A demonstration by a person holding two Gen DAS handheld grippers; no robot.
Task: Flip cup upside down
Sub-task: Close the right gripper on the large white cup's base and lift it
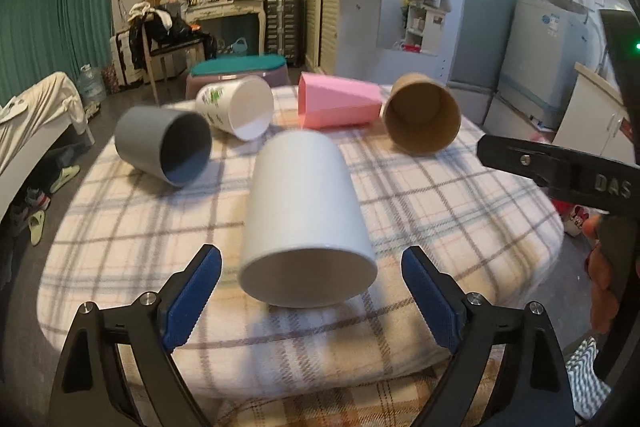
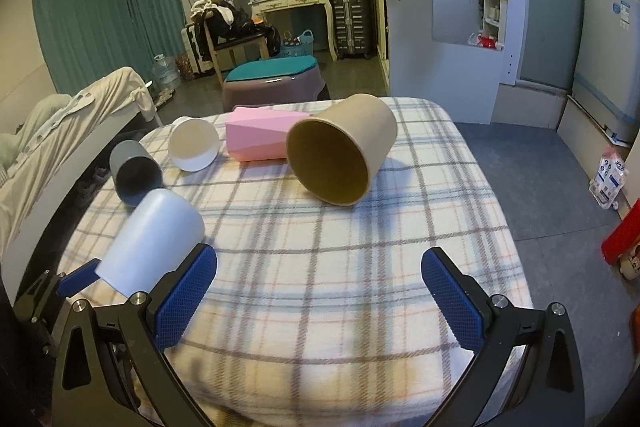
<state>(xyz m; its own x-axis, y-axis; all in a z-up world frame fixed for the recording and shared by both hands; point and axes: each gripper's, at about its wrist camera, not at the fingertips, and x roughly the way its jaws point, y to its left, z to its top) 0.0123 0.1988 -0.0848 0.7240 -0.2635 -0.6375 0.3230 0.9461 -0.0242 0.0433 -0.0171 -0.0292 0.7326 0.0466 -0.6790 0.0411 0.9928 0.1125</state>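
Note:
Several cups lie on their sides on a plaid-covered table (image 1: 440,211). A plain white cup (image 1: 306,219) lies nearest, its base toward my left gripper (image 1: 312,279), which is open with the cup's base between its blue pads, not touching. The same cup shows at lower left in the right wrist view (image 2: 152,243). Farther back lie a grey cup (image 1: 160,143), a white printed cup (image 1: 236,107), a pink faceted cup (image 1: 340,103) and a brown paper cup (image 1: 424,115). My right gripper (image 2: 318,275) is open and empty, in front of the brown cup (image 2: 340,151).
The right gripper's black body (image 1: 560,171) enters the left wrist view from the right. A purple stool with a teal cushion (image 2: 276,79) stands behind the table. A bed (image 2: 60,131) is on the left, cabinets and a fridge on the right.

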